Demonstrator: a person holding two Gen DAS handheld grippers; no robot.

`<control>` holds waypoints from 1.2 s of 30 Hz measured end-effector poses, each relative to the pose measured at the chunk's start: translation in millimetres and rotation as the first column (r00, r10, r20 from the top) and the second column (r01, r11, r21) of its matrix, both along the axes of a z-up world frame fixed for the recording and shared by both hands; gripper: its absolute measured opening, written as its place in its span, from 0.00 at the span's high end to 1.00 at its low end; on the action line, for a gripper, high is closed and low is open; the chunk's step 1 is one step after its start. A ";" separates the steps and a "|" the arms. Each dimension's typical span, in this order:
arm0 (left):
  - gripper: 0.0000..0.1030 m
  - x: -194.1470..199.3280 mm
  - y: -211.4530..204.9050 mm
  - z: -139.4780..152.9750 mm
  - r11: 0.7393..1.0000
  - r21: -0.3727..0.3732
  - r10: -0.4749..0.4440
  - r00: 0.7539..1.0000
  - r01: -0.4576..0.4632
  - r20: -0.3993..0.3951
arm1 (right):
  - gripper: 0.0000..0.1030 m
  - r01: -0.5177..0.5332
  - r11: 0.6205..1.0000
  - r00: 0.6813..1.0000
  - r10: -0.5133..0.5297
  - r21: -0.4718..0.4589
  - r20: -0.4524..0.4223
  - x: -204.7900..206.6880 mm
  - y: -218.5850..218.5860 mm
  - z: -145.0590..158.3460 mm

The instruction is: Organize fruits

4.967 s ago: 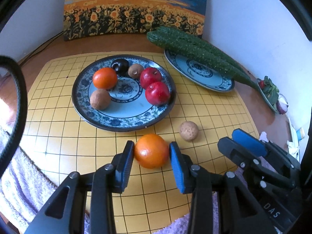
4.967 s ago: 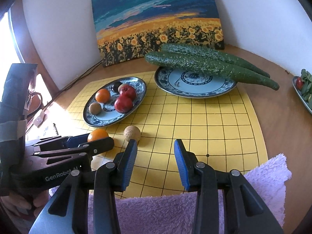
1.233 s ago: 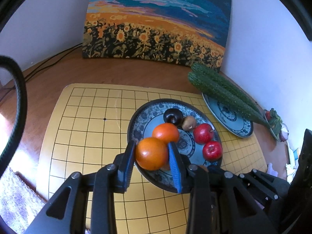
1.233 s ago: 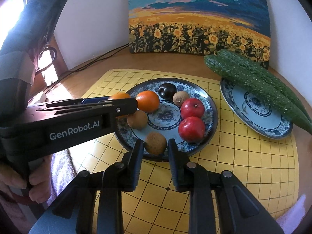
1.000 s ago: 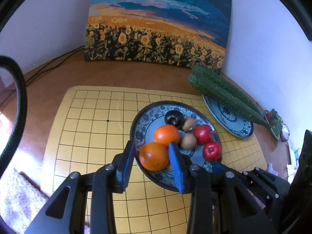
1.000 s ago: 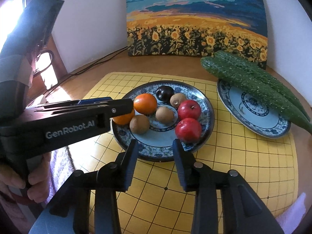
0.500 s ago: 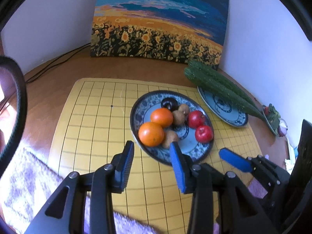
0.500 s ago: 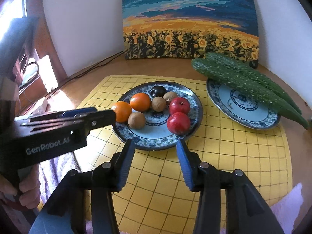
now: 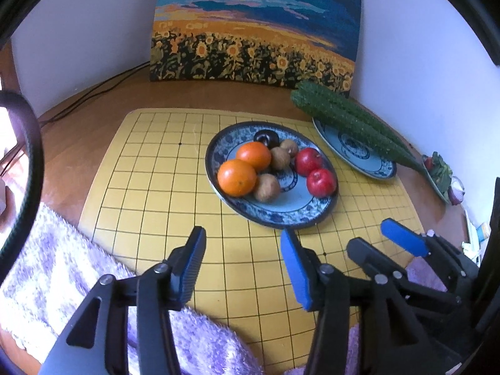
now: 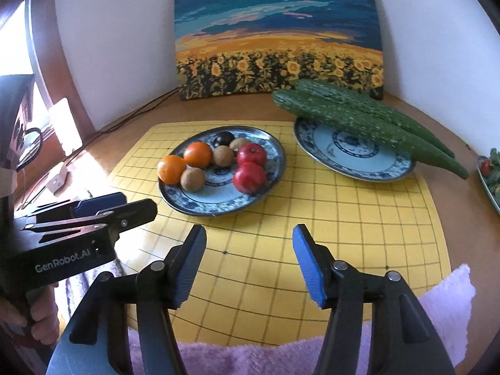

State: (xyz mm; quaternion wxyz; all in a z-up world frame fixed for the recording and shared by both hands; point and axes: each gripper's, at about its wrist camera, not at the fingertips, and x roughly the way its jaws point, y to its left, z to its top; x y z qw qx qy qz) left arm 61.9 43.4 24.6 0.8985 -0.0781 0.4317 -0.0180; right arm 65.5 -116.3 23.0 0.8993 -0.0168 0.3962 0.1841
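A blue-patterned plate (image 9: 282, 215) (image 10: 203, 207) on the yellow grid mat holds two oranges (image 9: 236, 177) (image 10: 171, 168), two red apples (image 9: 321, 182) (image 10: 249, 177), brown kiwis (image 9: 266, 187) (image 10: 192, 179) and a dark plum (image 9: 266, 137) (image 10: 223, 138). My left gripper (image 9: 242, 265) is open and empty, short of the plate's near rim. My right gripper (image 10: 248, 262) is open and empty, over the mat in front of the plate. The left gripper also shows in the right wrist view (image 10: 93, 215), at the left.
A second blue plate (image 9: 375, 165) (image 10: 353, 159) with two long cucumbers (image 9: 350, 118) (image 10: 359, 118) stands at the right. A sunflower painting (image 9: 253, 28) leans on the back wall. A purple towel (image 9: 62, 268) (image 10: 443, 306) lies along the near edge. A small dish of greens (image 9: 439, 168) sits far right.
The left gripper set its orange on the plate's left side, the right one its kiwi in the plate. Both opened and drew back toward the near edge.
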 end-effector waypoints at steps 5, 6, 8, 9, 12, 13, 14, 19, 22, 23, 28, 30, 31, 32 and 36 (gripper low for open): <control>0.39 -1.6 -8.0 -7.2 1.000 0.029 0.005 1.000 -0.004 -0.009 | 0.36 0.036 0.999 0.999 -0.036 -0.004 -0.010 -0.5 -11.2 -6.1; 0.38 -1.1 -9.3 -8.7 0.999 0.036 0.008 1.000 -0.007 -0.015 | 0.35 0.043 0.999 0.999 -0.043 -0.005 -0.013 -0.1 -13.2 -7.9; 0.35 -0.3 -11.9 -12.1 0.999 0.049 0.014 1.000 -0.013 -0.020 | 0.34 0.050 0.999 0.999 -0.050 -0.005 -0.015 0.8 -15.7 -10.5; 0.35 0.2 -12.7 -13.5 0.998 0.055 0.016 1.000 -0.015 -0.020 | 0.33 0.054 0.998 0.998 -0.055 -0.007 -0.016 1.7 -16.7 -12.4; 0.33 0.8 -15.0 -17.1 0.997 0.078 0.028 0.999 -0.026 -0.023 | 0.31 0.057 0.998 0.998 -0.057 -0.017 -0.019 3.6 -17.0 -15.4; 0.33 1.0 -15.4 -18.4 0.996 0.083 0.032 0.999 -0.030 -0.024 | 0.30 0.058 0.998 0.998 -0.059 -0.021 -0.023 4.3 -16.4 -16.5; 0.33 1.6 -15.7 -19.9 0.996 0.085 0.036 0.999 -0.033 -0.028 | 0.29 0.060 0.998 0.998 -0.061 -0.022 -0.030 5.5 -16.6 -17.5; 0.31 3.4 -18.7 -25.2 0.994 0.104 0.044 0.998 -0.040 -0.038 | 0.29 0.091 0.995 0.994 -0.092 -0.028 -0.057 10.4 -20.8 -21.9; 0.29 3.8 -22.0 -26.9 0.992 0.121 0.042 0.999 -0.038 -0.034 | 0.28 0.107 0.994 0.991 -0.109 -0.023 -0.077 12.5 -24.5 -24.1; 0.28 3.6 -22.9 -27.3 0.991 0.125 0.043 0.999 -0.039 -0.034 | 0.27 0.110 0.994 0.991 -0.111 -0.026 -0.078 12.7 -24.5 -24.6; 0.27 3.8 -24.4 -28.2 0.988 0.146 0.053 0.998 -0.048 -0.030 | 0.25 0.104 0.993 0.991 -0.107 -0.052 -0.075 13.1 -19.9 -25.0; 0.27 3.8 -24.0 -28.1 0.988 0.145 0.055 0.998 -0.050 -0.029 | 0.24 0.102 0.993 0.991 -0.106 -0.053 -0.075 13.1 -19.8 -25.2; 0.27 3.8 -23.8 -28.2 0.988 0.146 0.056 0.998 -0.052 -0.028 | 0.24 0.103 0.993 0.991 -0.106 -0.053 -0.075 12.8 -19.6 -25.2; 0.27 3.9 -23.3 -27.8 0.988 0.146 0.058 0.998 -0.053 -0.027 | 0.24 0.102 0.993 0.991 -0.106 -0.052 -0.076 13.2 -19.2 -25.2; 0.27 2.5 -22.7 -27.7 0.987 0.145 0.065 0.998 -0.062 -0.019 | 0.22 0.099 0.994 0.992 -0.102 -0.048 -0.077 12.7 -19.5 -25.5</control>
